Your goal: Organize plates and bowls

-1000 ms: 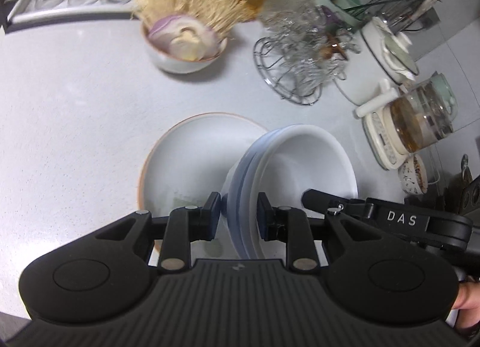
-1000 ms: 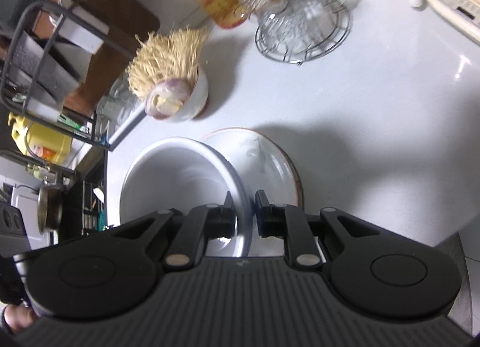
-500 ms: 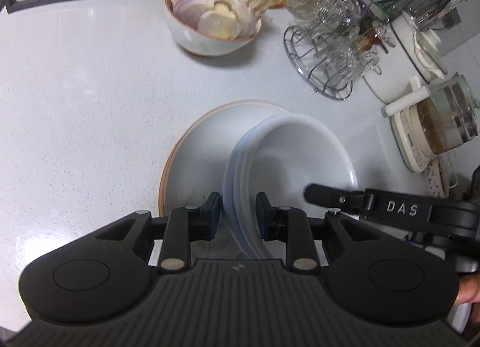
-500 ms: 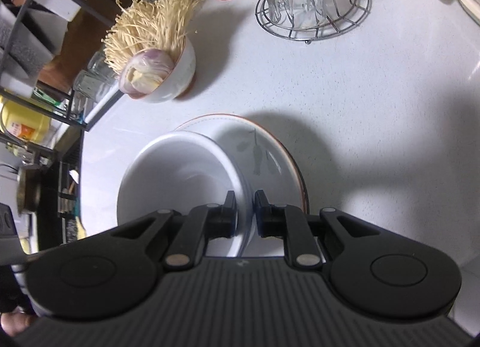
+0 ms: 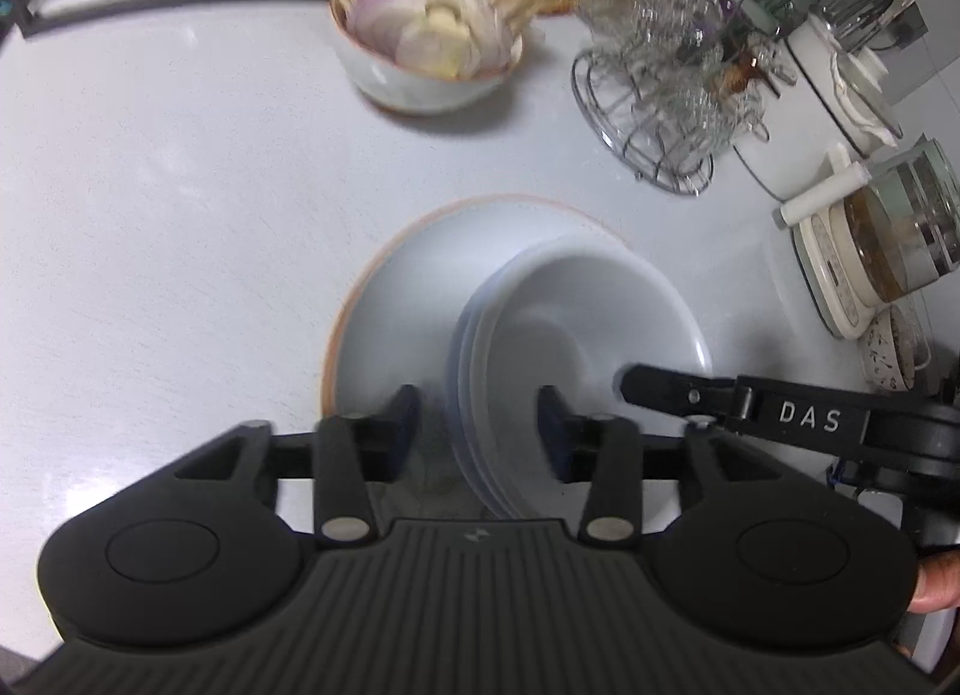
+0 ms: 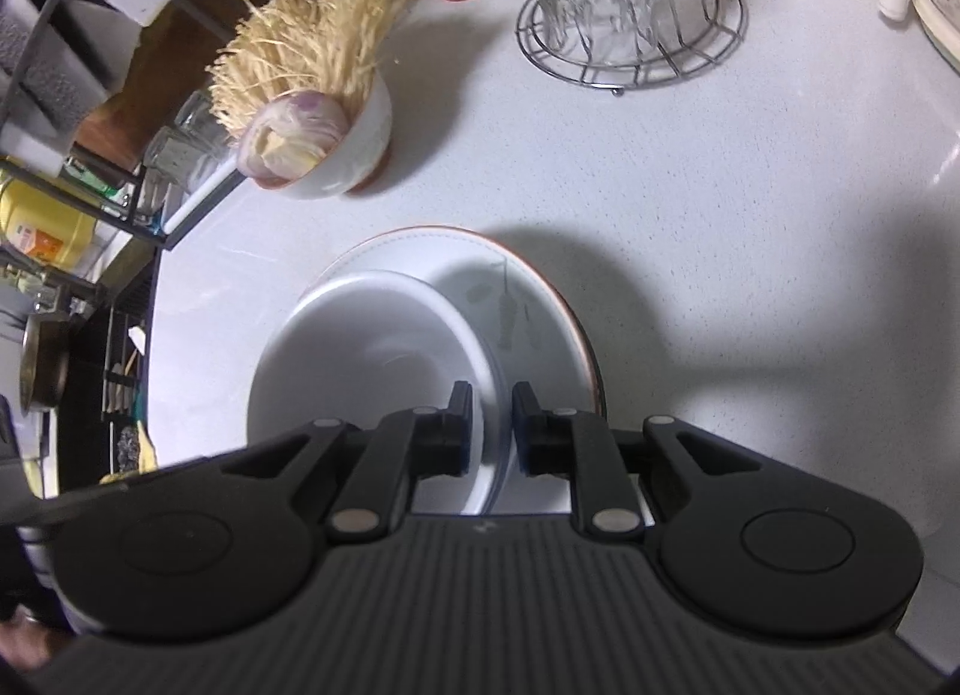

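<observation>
A white bowl (image 5: 576,311) (image 6: 360,347) rests on a wide white plate with a brown rim (image 5: 390,305) (image 6: 540,299) on the pale counter. My left gripper (image 5: 477,407) straddles the bowl's near rim. Its jaws are opening, and both pads stand clear of the rim. My right gripper (image 6: 489,401) is shut on the opposite rim, one pad inside the bowl and one outside. In the left wrist view the right gripper's finger (image 5: 654,386) reaches over the bowl's right edge.
A bowl of enoki mushrooms and cut onion (image 5: 420,53) (image 6: 312,137) stands behind the plate. A wire rack of glasses (image 5: 654,113) (image 6: 630,5), a white pot (image 5: 828,71) and a glass kettle (image 5: 888,239) line the right. A dark shelf rack (image 6: 60,35) stands at the left.
Both grippers came down with the bowl onto the plate. The left jaws, shut on the rim before, have spread apart. The right grip is unchanged.
</observation>
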